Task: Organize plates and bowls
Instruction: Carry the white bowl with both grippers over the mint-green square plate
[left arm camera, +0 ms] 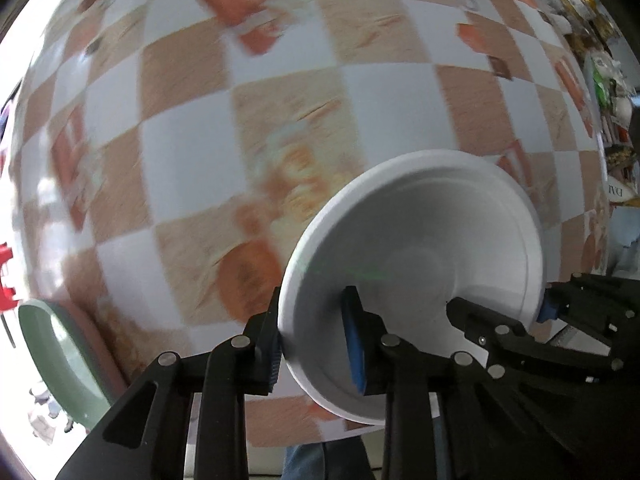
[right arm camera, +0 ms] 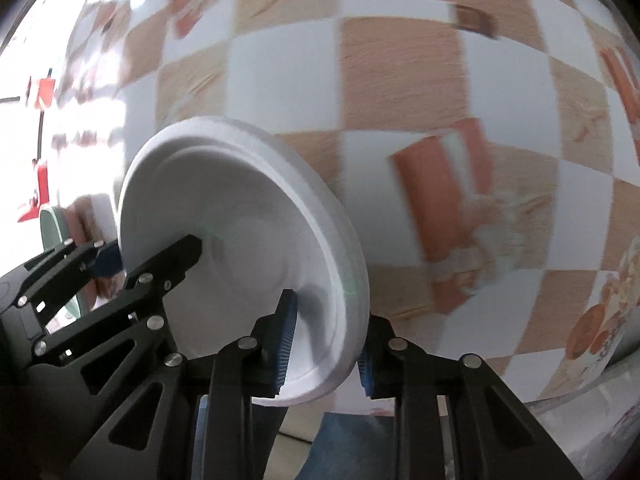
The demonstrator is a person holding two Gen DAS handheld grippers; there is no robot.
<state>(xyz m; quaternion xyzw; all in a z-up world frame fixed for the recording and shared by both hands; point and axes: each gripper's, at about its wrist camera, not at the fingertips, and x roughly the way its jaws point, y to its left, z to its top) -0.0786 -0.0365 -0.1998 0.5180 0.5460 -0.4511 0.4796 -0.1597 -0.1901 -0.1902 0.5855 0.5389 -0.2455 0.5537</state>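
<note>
A white bowl [left arm camera: 420, 248] is held in the air over the checkered tablecloth by both grippers at once. My left gripper [left arm camera: 314, 340] is shut on the bowl's left rim, one blue pad inside and one outside. My right gripper [right arm camera: 326, 344] is shut on the opposite rim; it also shows in the left wrist view [left arm camera: 536, 312] at the bowl's right edge. The bowl [right arm camera: 248, 216] is tilted, its hollow facing the cameras, and it looks empty. The left gripper shows in the right wrist view [right arm camera: 116, 256] at the bowl's left edge.
The table [left arm camera: 192, 152] carries an orange-and-white checkered cloth with food prints. A green plate stacked on a pink one [left arm camera: 60, 352] sits at the table's left edge and shows in the right wrist view [right arm camera: 54, 216]. Cluttered shelves [left arm camera: 608, 92] stand far right.
</note>
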